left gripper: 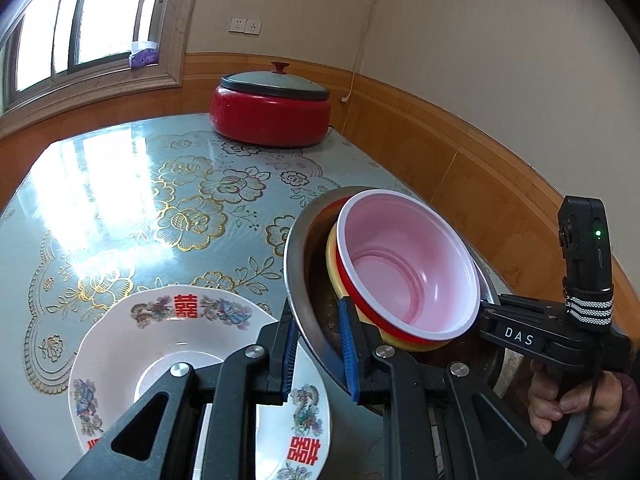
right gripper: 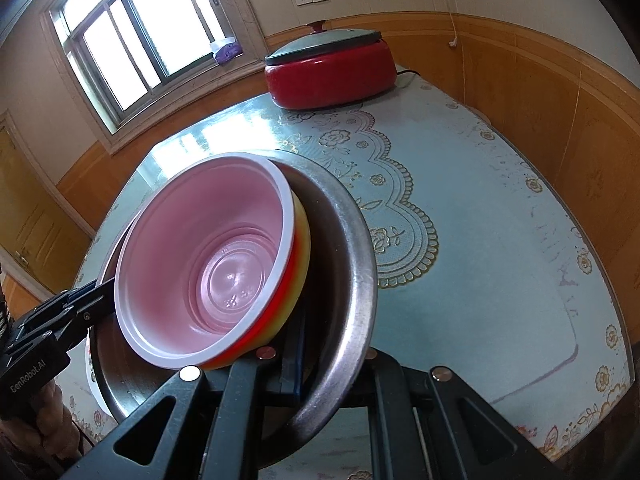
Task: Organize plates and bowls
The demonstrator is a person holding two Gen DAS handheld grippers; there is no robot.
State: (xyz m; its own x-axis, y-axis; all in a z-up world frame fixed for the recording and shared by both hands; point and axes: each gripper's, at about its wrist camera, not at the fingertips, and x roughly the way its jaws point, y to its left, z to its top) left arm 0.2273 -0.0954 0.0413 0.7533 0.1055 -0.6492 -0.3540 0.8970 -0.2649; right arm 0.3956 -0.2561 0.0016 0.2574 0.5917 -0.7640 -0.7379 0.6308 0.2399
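At five o'clock in the left wrist view, the left gripper (left gripper: 318, 354) pinches the metal bowl (left gripper: 316, 344), above the flowered plate (left gripper: 168, 344).

At six o'clock in the right wrist view, the right gripper (right gripper: 316, 364) pinches its rim too. Keep it level, I think, so the pink bowl (right gripper: 208, 248) stays inside.

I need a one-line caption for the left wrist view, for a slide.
Two hand-held grippers clamp the rim of a steel basin holding stacked plastic bowls, above a patterned plate.
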